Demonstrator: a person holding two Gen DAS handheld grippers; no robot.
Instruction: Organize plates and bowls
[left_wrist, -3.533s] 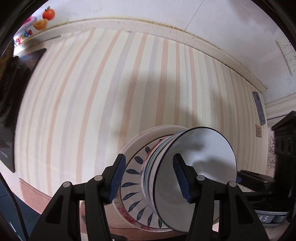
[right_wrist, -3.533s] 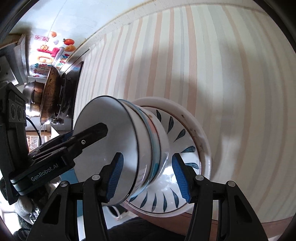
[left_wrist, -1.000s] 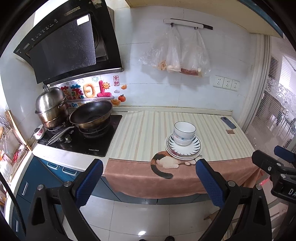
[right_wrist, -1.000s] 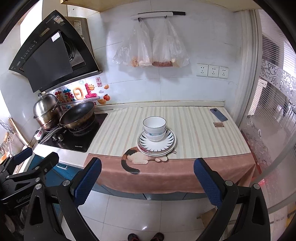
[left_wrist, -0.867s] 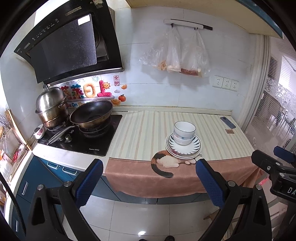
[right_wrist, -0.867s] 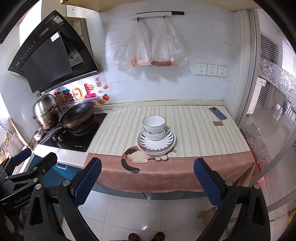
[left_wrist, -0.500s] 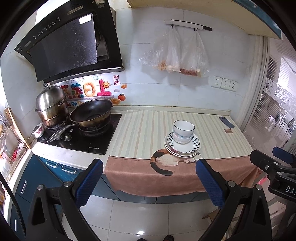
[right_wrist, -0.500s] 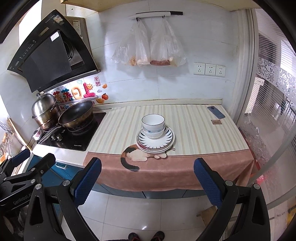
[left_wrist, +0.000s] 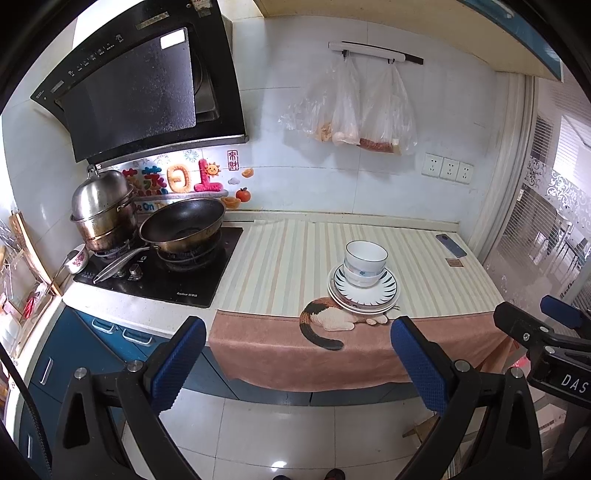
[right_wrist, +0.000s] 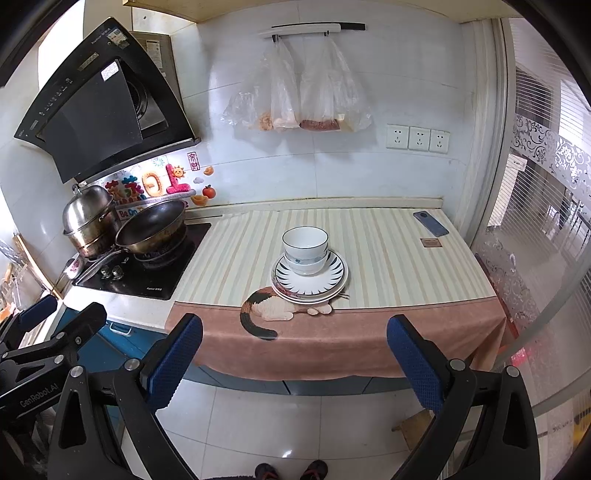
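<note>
White bowls (left_wrist: 365, 261) (right_wrist: 305, 244) with dark rims are nested on a stack of plates (left_wrist: 384, 292) (right_wrist: 332, 277), the top plate patterned with dark blue leaves. The stack stands near the front of the striped counter cloth (left_wrist: 291, 254) (right_wrist: 380, 258). My left gripper (left_wrist: 298, 354) is open and empty, well back from the counter over the floor. Also back from the counter, my right gripper (right_wrist: 294, 350) stands open with nothing between its fingers. Each gripper shows at the edge of the other's view.
A black hob (left_wrist: 162, 273) on the left carries a wok (left_wrist: 183, 225) and a steel steamer pot (left_wrist: 103, 212) under a range hood (left_wrist: 140, 85). A phone (right_wrist: 430, 223) lies at the counter's back right. Plastic bags (right_wrist: 295, 96) hang on the wall. Shoes (right_wrist: 291, 470) show on the tiled floor.
3.5 s ago both grippers were close around the bowl stack, nearly shut; now both are wide open and far back. Over the last second the views barely shift.
</note>
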